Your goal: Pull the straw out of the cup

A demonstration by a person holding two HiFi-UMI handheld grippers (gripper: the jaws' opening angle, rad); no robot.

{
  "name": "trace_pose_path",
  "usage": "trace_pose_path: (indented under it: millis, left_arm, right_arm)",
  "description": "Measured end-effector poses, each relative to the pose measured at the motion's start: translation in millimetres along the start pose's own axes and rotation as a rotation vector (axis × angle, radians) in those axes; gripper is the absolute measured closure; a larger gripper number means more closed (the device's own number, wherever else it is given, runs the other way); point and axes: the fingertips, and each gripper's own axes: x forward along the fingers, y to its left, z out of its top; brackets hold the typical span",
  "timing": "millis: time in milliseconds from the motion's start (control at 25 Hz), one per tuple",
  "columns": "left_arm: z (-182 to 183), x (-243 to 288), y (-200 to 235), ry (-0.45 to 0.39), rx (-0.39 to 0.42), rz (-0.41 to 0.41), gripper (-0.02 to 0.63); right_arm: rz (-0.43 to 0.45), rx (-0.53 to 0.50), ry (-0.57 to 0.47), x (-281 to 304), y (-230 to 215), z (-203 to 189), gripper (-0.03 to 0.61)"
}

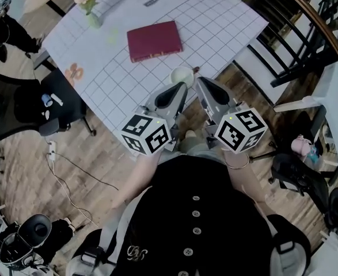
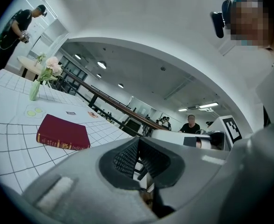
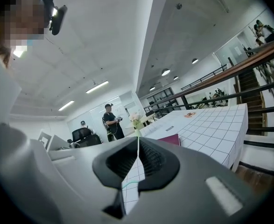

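Hovering at tabletop [image 1: 215, 33] near edge: left gripper [image 1: 182, 87] & right gripper [image 1: 199, 82] jaws closed, empty; cup [image 1: 181, 75] just ahead, straw not visible. Best: steady cup w/ one, pinch straw, pull straight up.

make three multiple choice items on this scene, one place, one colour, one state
1. Where does the book lie? A on the floor; B on the checked table; C on a chair.
2. What colour is the book? A dark red; B blue; C yellow.
3. How do the left gripper's jaws stand? A wide apart; B shut on the book; C shut, empty.
B: the head view shows it flat on the checked table. A: its cover is dark red. C: the left gripper view shows them together, nothing between.
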Motion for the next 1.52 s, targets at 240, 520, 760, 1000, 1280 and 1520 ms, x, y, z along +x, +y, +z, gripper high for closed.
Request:
trace_pose_path:
  millis: [240,520,760,1000,1280,1520]
  left_arm:
    - [-10.0,2.5,3.9,0.003,-0.027,0.061,0.612]
    - [-24.3,4.0,9.4,0.010,-0.086,0.109,0.612]
    - [-39.2,4.2,20.0,0.009,-0.182,0.150,0.612]
    - [-52.4,-0.3,37.4,-0.015,-0.266,0.217,0.612]
    - [-69.6,-3.2,54.0,-0.023,-0.351,0.271,0.612]
    - [-83.8,-12.2,68.9,-0.022,-0.380,0.342,0.612]
  right_arm:
    - [0.035,0.007,0.053,2.6,-5.5,-6.0,0.580]
    - [0.049,0.012,0.087,3.5,-13.1,-8.7,0.580]
    - [0.046,0.031,0.116,7.8,-20.7,-18.4,0.580]
    - [0.051,0.051,0.161,11.7,-24.3,-35.4,0.580]
    - [0.066,0.065,0.198,17.6,-27.0,-47.2,0.581]
    - [0.080,0.077,0.224,23.1,-29.4,-54.7,0.580]
